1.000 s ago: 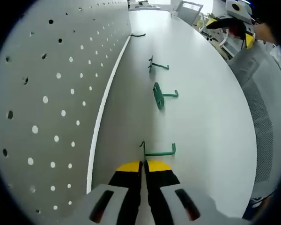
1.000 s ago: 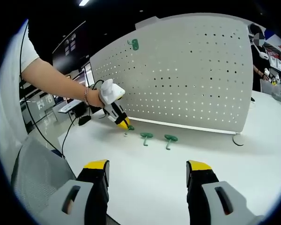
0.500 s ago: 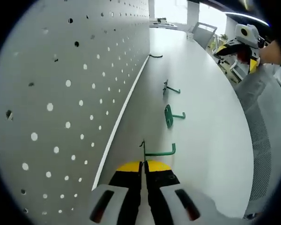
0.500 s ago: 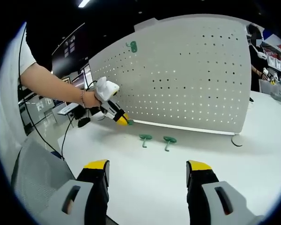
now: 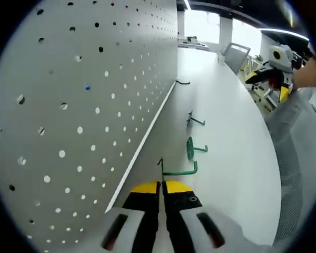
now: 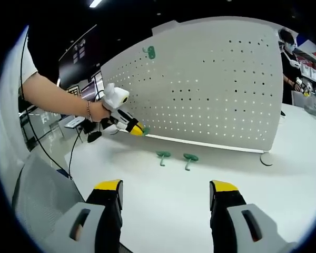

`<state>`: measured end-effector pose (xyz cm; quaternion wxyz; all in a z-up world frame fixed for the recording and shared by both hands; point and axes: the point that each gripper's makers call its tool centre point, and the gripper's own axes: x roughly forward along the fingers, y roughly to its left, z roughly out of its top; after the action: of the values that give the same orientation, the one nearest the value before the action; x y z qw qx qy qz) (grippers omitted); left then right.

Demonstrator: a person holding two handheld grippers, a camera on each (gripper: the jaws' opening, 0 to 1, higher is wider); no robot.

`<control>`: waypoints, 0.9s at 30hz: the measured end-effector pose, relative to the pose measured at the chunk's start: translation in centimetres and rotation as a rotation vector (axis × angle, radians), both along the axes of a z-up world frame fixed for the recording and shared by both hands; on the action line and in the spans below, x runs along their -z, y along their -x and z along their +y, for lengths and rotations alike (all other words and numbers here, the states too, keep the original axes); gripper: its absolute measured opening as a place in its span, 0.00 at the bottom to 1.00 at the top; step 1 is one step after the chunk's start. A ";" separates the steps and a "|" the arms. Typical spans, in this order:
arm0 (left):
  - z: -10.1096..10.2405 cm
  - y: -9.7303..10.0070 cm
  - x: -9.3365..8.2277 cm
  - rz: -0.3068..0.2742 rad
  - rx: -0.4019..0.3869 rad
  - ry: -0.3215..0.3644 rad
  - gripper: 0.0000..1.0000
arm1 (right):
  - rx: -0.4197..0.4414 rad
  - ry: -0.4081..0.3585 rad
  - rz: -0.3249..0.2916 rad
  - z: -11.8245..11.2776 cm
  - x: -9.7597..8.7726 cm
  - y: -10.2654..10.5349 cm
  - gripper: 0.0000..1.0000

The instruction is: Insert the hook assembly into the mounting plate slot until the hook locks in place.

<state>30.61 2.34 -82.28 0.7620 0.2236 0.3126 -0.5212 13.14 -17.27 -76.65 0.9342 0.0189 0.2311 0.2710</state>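
While left tongs (image 5: 161, 185) grip one hook (image 5: 177, 169) | two hooks (image 6: 175, 157) on table | possibly one on pegboard (image 6: 210, 79)

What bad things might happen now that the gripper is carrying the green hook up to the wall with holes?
The left gripper pinches the green hook by one thin end, so it might twist or slip out. The pegboard has many close holes, so the hook could miss its hole and scrape the panel. Two more hooks lie on the table below; a dropped hook might knock into them.
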 end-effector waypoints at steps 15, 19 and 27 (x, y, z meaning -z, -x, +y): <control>-0.3 0.8 -2.1 -0.033 -0.043 0.086 0.02 | 0.008 -0.007 -0.011 -0.1 -0.3 -0.1 0.64; -0.5 0.8 -2.8 -0.051 -0.049 0.111 0.02 | 0.006 -0.007 -0.011 -0.1 -0.3 0.0 0.64; -0.4 1.0 -4.2 -0.090 -0.084 0.171 0.02 | -0.006 -0.007 -0.016 0.1 -0.4 0.0 0.64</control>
<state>29.65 1.98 -78.05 0.8129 0.1677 0.2415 -0.5028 13.12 -17.12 -76.27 0.9351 0.0191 0.2229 0.2749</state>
